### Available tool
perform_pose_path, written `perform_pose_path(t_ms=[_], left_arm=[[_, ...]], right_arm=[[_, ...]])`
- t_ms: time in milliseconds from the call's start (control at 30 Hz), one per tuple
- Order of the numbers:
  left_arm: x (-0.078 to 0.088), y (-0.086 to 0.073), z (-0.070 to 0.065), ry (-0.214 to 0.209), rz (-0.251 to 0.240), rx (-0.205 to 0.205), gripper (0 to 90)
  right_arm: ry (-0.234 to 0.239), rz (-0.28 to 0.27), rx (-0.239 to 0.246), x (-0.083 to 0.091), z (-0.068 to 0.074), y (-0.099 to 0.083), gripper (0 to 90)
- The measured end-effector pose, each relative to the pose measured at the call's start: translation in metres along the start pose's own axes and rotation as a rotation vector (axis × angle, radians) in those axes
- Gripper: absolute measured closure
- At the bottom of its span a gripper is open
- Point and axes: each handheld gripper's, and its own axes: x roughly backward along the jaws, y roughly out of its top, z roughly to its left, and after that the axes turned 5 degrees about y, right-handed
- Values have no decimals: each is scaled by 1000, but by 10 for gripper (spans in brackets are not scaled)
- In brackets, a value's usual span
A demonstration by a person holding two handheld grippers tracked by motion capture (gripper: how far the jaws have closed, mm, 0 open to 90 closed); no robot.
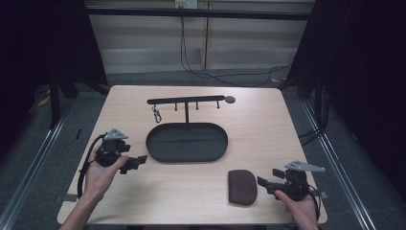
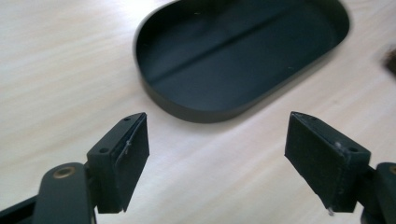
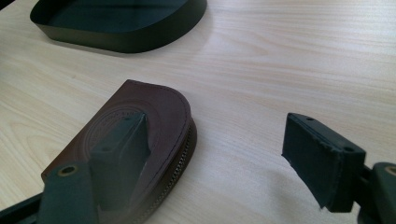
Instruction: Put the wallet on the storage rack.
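A brown leather pouch with a rounded end and a zip edge lies flat on the table near the front right. My right gripper sits just right of it, open, with nothing between its jaws. In the right gripper view the pouch lies under and behind the left jaw. A dark oval tray stands at the table's middle, holding nothing. My left gripper is open to the left of the tray. In the left gripper view the tray lies just ahead of the spread jaws.
Behind the tray stands a black bar rack on a post, with small pegs and a metal clasp hanging at its left. The tray shows at the top left of the right gripper view. Cables run on the floor beyond the table.
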Motion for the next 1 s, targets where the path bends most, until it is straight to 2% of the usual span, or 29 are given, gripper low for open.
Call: perform_pose_path(t_ms=[33,100,167,267,300,333,367,400,500,533,600,633,667,700,733,767,800,833,900,1000], left_arm=[[1,-8,-1,-39,-9,13,219],[1,-12,-2,-45,-2,18,219],[2,-25,-7,-61,-15,40,210],[3,-33,-11,-61,-19,42,180],[3,-37,-13,-72,-15,39,180],[3,-45,-19,-64,-26,20,181],[3,-45,-19,-64,-26,20,181],[2,-53,-21,-85,-5,26,180],[1,-59,-23,-60,-3,16,188],[1,-62,-22,-63,1,20,189],[0,-71,-20,-65,-5,60,200],[0,-71,-20,-65,-5,60,209],[1,-73,-19,-63,-11,68,226],[3,-77,-19,-48,-27,100,231],[3,-77,-19,-48,-27,100,233],[5,-80,-22,-54,-42,99,255],[5,-80,-22,-54,-42,99,267],[5,-81,-25,-73,-37,81,267],[5,-80,-25,-93,-34,64,271],[4,-79,-26,-83,-25,61,254]], right_arm=[[7,-4,-5,1,0,0,226],[5,-7,-6,1,0,0,226],[4,-5,-17,3,-1,1,222],[7,-7,-21,4,-2,1,216],[22,-2,-28,5,-2,2,207],[31,4,-39,5,-2,3,199],[31,4,-39,5,-2,3,199],[50,28,-50,3,-2,5,202],[63,50,-42,1,0,10,214],[65,56,-40,0,1,12,213],[60,75,-15,-2,7,16,210],[60,75,-15,-2,7,16,210],[50,85,6,-2,10,20,221],[55,93,6,-2,12,22,255],[65,108,8,-2,13,25,292],[84,130,15,-3,14,28,303],[84,130,15,-3,14,28,303],[96,151,32,-4,17,34,289],[90,170,46,-6,19,39,291],[103,201,43,-12,21,44,297]])
